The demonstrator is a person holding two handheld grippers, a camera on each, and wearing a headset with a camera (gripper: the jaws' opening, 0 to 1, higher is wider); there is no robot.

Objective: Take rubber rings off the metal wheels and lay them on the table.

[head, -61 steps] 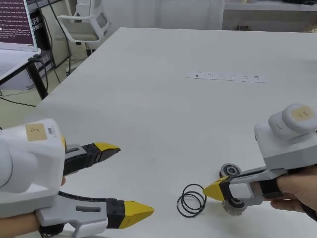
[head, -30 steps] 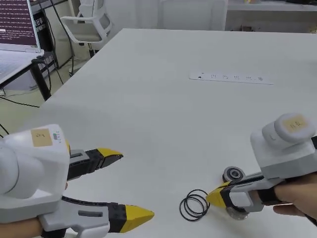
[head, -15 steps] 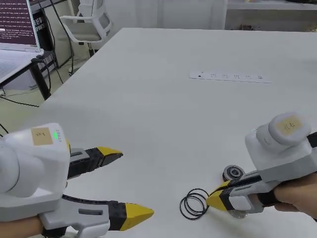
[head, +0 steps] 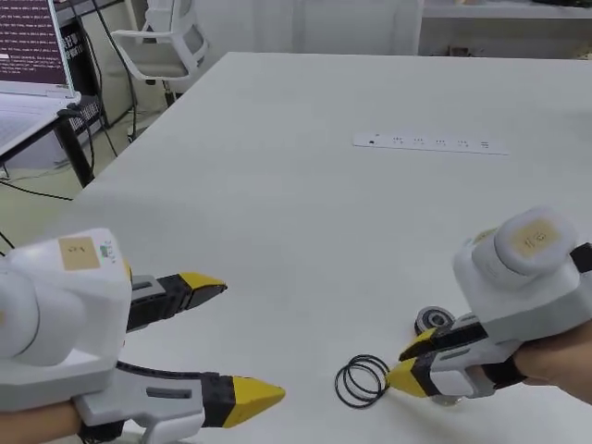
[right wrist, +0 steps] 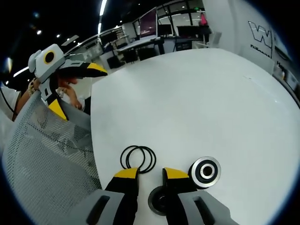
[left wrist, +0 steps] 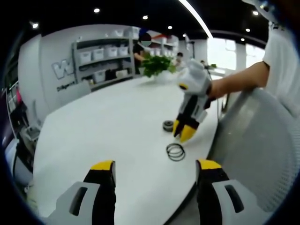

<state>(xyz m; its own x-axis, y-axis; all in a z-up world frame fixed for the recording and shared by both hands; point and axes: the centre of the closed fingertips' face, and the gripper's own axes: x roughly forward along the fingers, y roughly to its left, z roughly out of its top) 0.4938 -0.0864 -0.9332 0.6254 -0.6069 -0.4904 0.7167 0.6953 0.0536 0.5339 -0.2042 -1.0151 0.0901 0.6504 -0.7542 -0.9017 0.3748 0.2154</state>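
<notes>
Black rubber rings (head: pixel 361 381) (left wrist: pixel 176 152) (right wrist: pixel 137 158) lie loose in an overlapping pile on the white table (head: pixel 305 185). My right gripper (head: pixel 410 363) (right wrist: pixel 151 173) hovers just right of them, its jaws a narrow gap apart with nothing between the tips. One metal wheel (head: pixel 433 321) (right wrist: pixel 205 171) (left wrist: pixel 168 125) lies flat beside it. A second wheel (right wrist: pixel 157 202) lies under that gripper, partly hidden by a jaw. My left gripper (head: pixel 231 340) (left wrist: pixel 157 166) is open wide over the near left of the table, well apart from the rings.
A white power strip (head: pixel 430 143) lies further back on the table. An office chair (head: pixel 166 42) and a desk with a monitor (head: pixel 32 42) stand past the left edge. A grey mesh chair back (left wrist: pixel 253 140) (right wrist: pixel 42 154) is close behind the near edge.
The right gripper has tilted and risen slightly over the wheel beneath it, and its jaws have parted a little. The rings, the other wheel and the left gripper stay put.
</notes>
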